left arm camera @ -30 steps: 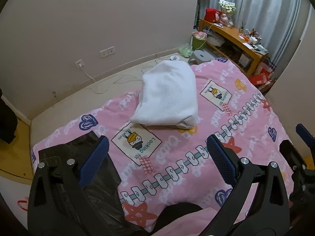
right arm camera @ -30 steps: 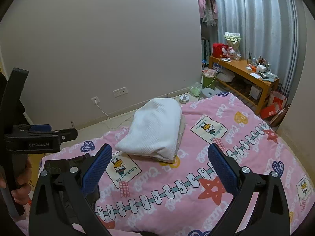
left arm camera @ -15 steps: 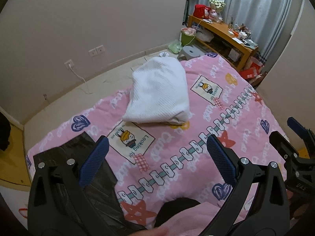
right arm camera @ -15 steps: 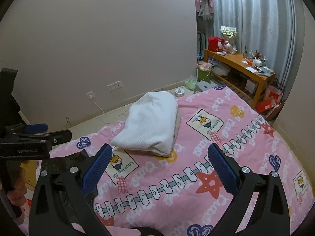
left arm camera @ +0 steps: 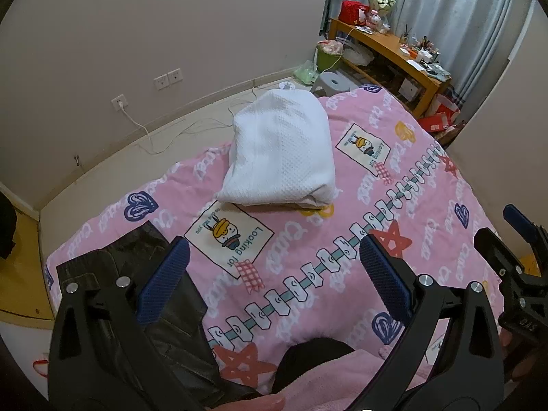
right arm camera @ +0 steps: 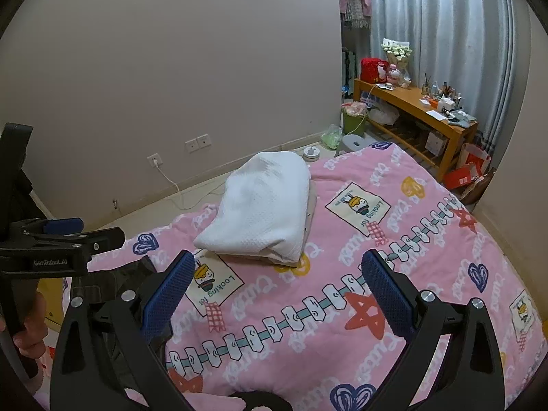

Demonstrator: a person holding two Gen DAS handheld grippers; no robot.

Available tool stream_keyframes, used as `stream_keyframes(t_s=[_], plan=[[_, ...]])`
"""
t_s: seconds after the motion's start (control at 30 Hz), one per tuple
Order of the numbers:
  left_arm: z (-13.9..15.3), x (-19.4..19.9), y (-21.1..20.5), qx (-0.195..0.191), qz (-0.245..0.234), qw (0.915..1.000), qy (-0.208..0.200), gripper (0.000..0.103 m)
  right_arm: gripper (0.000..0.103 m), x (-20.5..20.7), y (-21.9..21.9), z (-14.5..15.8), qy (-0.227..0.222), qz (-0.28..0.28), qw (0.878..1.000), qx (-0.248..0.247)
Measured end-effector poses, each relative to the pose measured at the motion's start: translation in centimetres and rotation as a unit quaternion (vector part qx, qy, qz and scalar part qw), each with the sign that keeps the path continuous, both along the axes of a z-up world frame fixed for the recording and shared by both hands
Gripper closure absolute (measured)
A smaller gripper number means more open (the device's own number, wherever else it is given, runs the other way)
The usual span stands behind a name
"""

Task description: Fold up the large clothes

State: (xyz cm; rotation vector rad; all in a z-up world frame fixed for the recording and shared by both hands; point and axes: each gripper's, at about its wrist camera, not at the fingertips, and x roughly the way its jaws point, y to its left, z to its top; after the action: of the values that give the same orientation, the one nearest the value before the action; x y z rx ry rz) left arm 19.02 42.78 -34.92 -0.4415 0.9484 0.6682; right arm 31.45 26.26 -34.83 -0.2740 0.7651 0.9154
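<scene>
A dark black garment (left arm camera: 171, 325) lies crumpled on the near left of the pink patterned bedspread (left arm camera: 342, 239); it also shows in the right wrist view (right arm camera: 113, 281). A folded white textured cloth (left arm camera: 281, 150) lies farther back on the bed, also in the right wrist view (right arm camera: 260, 205). My left gripper (left arm camera: 274, 281) is open and empty above the bed, its left finger over the black garment. My right gripper (right arm camera: 277, 287) is open and empty, held above the bed. A pink fabric with a black patch (left arm camera: 325, 373) lies at the near edge.
A wooden bench (right arm camera: 418, 109) with clutter stands by grey curtains at the back right. A green bin (right arm camera: 354, 120) and a grey stool (right arm camera: 356, 142) stand on the floor beyond the bed. Wall sockets with a white cable (left arm camera: 137, 126) are at the left wall.
Both grippers have shifted slightly over the bed, so the white cloth sits a little differently in view. Both stay open and empty.
</scene>
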Motion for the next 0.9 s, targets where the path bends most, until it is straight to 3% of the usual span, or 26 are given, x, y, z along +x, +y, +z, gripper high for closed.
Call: stream_keyframes(t_s=[0.9], plan=[[0.8,2.1,-0.5,0.016,-0.014,0.9998,0.004,0.006,0.008,0.7,0.0,-0.1,-0.001,0.000,1.000,-0.001]])
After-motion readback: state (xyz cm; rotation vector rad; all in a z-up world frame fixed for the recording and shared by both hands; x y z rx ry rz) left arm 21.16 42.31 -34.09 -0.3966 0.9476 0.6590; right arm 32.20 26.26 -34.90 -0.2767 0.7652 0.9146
